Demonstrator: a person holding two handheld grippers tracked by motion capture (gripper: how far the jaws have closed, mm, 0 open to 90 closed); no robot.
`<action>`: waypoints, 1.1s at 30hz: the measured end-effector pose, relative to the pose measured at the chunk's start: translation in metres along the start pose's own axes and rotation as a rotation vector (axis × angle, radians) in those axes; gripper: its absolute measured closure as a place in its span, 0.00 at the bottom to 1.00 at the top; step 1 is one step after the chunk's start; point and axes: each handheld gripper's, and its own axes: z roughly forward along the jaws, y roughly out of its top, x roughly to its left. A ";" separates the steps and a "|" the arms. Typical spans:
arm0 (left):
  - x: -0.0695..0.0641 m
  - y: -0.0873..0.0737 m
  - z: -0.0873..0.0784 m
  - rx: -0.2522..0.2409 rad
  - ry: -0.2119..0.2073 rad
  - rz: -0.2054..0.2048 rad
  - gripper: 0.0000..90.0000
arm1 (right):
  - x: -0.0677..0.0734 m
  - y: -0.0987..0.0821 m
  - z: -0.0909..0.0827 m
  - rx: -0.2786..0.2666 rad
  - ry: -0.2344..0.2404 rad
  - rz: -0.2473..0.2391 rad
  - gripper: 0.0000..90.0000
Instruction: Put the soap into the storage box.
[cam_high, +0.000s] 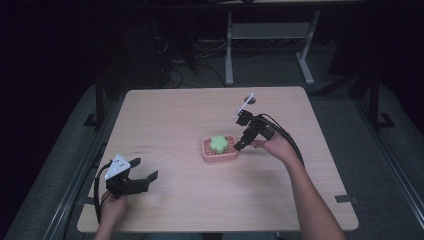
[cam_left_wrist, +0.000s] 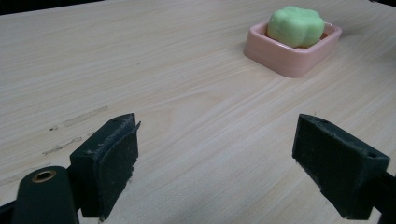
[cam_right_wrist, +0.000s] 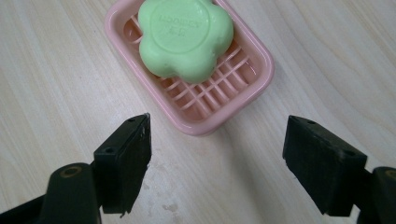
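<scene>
A: High view, counting down from the biggest item. One table (cam_high: 165, 120), light wood grain, with two faint dark scuff marks on its left half.

B: Noted. Next in size?

A: Two forearms come in from the bottom edge, one gripper per hand. Left gripper (cam_high: 144, 173) sits near the table's front left corner, a grey three-cornered plate on top. Its jaws are spread wide with nothing between them; the left gripper view confirms bare wood in the gap.

B: And the other?

A: Right gripper (cam_high: 239, 146) is tilted down at the right end of the soap dish (cam_high: 206, 153). The right gripper view shows both pads parted wider than the dish's short end, gripping nothing, with the near corner of the dish just ahead of the gap. Whether a pad touches the rim cannot be told.

B: Count on the dish?

A: One pink dish, rectangular, rounded corners, slatted grid floor. It lies right of the table's centre, well apart from the left gripper.

B: Smallest item?

A: One green soap (cam_right_wrist: 186, 36), flower-shaped, with raised lettering too small to read. It rests inside the dish toward the far end, leaving bare slats at the near end.
</scene>
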 end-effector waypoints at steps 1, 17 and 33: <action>0.000 0.000 0.000 0.000 0.000 0.001 0.16 | 0.000 0.000 -0.001 -0.002 -0.003 -0.002 0.26; 0.000 0.000 0.000 0.002 -0.001 0.000 0.16 | 0.001 -0.008 -0.010 -0.004 -0.013 0.001 0.26; -0.001 0.000 0.001 0.005 -0.002 0.003 0.16 | -0.003 -0.032 -0.009 -0.014 -0.004 0.022 0.27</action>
